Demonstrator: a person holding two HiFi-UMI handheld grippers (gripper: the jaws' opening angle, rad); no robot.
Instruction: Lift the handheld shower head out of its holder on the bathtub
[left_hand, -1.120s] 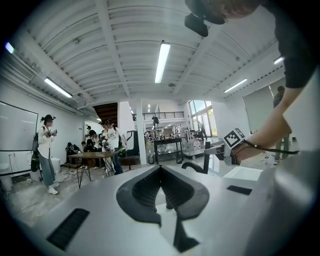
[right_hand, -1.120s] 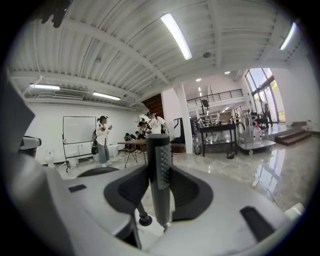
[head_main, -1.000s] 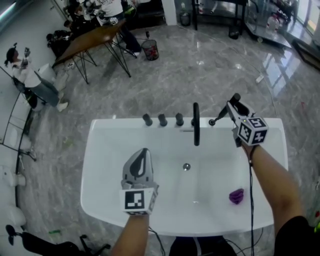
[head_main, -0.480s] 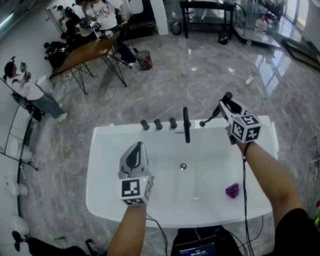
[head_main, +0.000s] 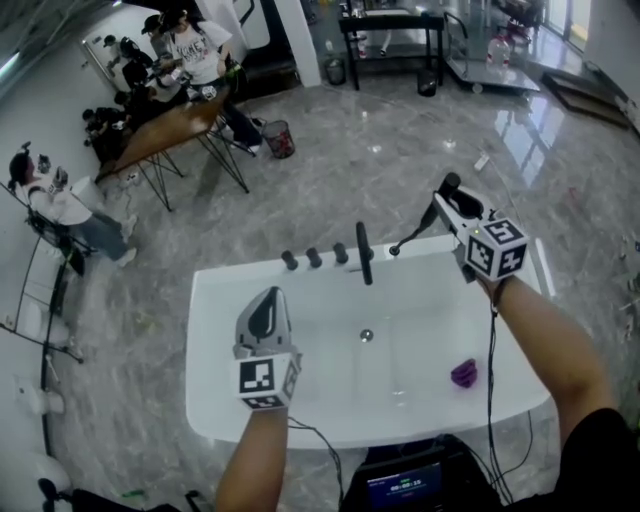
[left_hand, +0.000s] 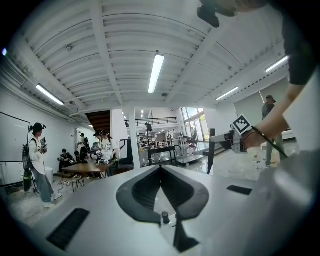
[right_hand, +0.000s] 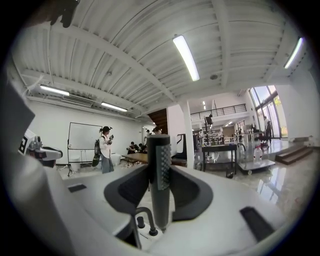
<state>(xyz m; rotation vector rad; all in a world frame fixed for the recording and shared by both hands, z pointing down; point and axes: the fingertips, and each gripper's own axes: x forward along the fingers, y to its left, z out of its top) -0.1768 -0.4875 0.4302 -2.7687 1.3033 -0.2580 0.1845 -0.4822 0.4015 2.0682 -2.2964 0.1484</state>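
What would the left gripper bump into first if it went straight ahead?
Probably nothing close. The left gripper points about level above the bathtub, and the knobs on the far rim look lower than its line. Past them is only floor, though depth is unclear.

Purple thing (head_main: 463, 374) in bathtub (head_main: 205, 340) too small to identify, screen (head_main: 405, 490) cut off at bottom edge

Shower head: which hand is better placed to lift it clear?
Right. The right tongs grip the shower head above the bathtub rim; the left tongs are empty, over the basin.
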